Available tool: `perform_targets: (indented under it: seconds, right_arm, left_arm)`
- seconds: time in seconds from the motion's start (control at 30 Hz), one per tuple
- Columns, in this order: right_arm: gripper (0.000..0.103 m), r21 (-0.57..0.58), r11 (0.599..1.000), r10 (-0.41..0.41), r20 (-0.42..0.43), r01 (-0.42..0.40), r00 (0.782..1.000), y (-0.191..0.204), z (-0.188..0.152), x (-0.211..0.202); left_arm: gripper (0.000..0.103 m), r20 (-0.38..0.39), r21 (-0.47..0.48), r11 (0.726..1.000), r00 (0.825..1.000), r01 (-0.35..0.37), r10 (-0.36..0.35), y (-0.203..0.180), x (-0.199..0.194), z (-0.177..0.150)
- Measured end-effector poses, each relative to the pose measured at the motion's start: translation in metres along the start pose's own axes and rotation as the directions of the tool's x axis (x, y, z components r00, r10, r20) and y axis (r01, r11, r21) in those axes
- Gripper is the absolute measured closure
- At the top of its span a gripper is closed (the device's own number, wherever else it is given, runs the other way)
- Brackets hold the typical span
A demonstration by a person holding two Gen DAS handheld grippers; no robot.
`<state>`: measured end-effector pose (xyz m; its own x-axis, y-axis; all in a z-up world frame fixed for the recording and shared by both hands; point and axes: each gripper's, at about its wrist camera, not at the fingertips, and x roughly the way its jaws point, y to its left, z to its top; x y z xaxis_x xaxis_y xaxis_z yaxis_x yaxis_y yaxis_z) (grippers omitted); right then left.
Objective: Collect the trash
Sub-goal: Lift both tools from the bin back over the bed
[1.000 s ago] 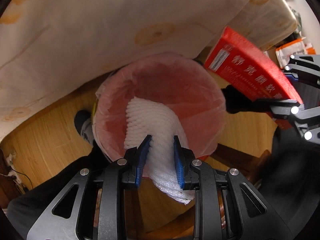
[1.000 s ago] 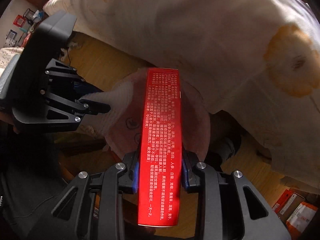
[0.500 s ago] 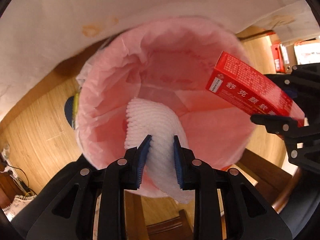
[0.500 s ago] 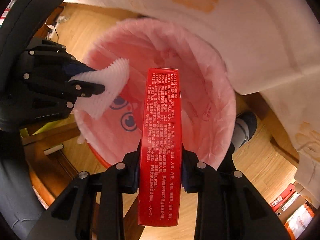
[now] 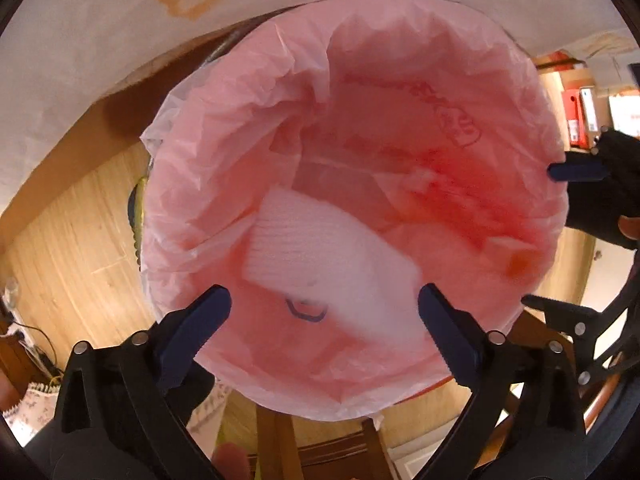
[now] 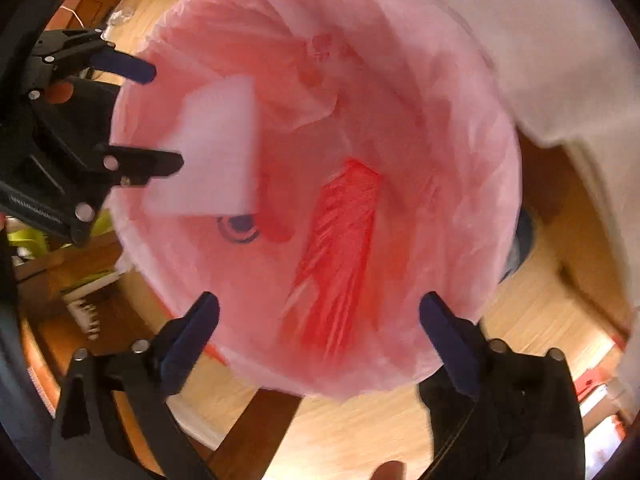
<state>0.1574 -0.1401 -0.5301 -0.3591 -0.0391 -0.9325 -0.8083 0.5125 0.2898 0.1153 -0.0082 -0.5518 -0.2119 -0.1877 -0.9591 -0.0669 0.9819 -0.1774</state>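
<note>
Left wrist view: left tongs (image 5: 324, 300) are gaping wide over the pink bin liner (image 5: 224, 128), white foam sheet (image 5: 320, 256) lying loose inside. Right tongs (image 6: 320, 308) are likewise spread wide, red box (image 6: 340, 256) sitting blurred within the liner.

The left wrist camera sits just behind the left gripper (image 5: 324, 304) and looks steeply down into a bin lined with a pink bag (image 5: 400, 60), close enough that the bag's mouth fills most of the frame. The right wrist camera sits behind the right gripper (image 6: 320, 312) and also looks down into the same pink bag (image 6: 460, 80) from close above, but from another side. Both views share the bag's inside, the white foam piece (image 5: 320, 256) (image 6: 216, 152) and the wooden floor (image 5: 80, 240) (image 6: 360, 432) around the bin. Each camera catches the other gripper at its frame edge: the right one at the right edge, the left one at the left edge.
</note>
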Motion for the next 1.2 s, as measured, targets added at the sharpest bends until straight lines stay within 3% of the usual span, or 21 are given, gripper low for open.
perform_targets:
  seconds: [0.43,0.53,0.87,1.0,1.2]
  right_arm:
    - [0.005,0.015,1.0,-0.007,0.043,0.006,0.999,-0.007,-0.005,-0.024]
    - [0.005,0.016,1.0,-0.004,0.074,0.002,0.997,-0.006,-0.006,-0.037]
    - [0.005,-0.008,1.0,0.025,0.207,-0.024,0.978,0.011,-0.016,-0.112]
    - [0.005,-0.005,0.999,0.035,0.261,-0.035,0.965,0.018,-0.021,-0.149]
    - [0.005,0.03,0.997,0.054,0.364,-0.069,0.93,0.02,-0.032,-0.213]
  left_arm:
    - [0.006,0.055,-0.013,1.0,0.998,0.002,-0.001,0.007,-0.033,-0.004]
    - [0.006,0.097,-0.018,1.0,0.995,0.02,-0.018,0.009,-0.054,-0.01]
    - [0.006,0.24,0.111,0.993,0.969,0.036,-0.062,-0.019,-0.171,-0.042]
    - [0.006,0.321,0.133,0.99,0.942,0.055,-0.096,-0.025,-0.223,-0.052]
    - [0.006,0.467,0.132,0.991,0.881,0.018,-0.078,-0.02,-0.306,-0.047]
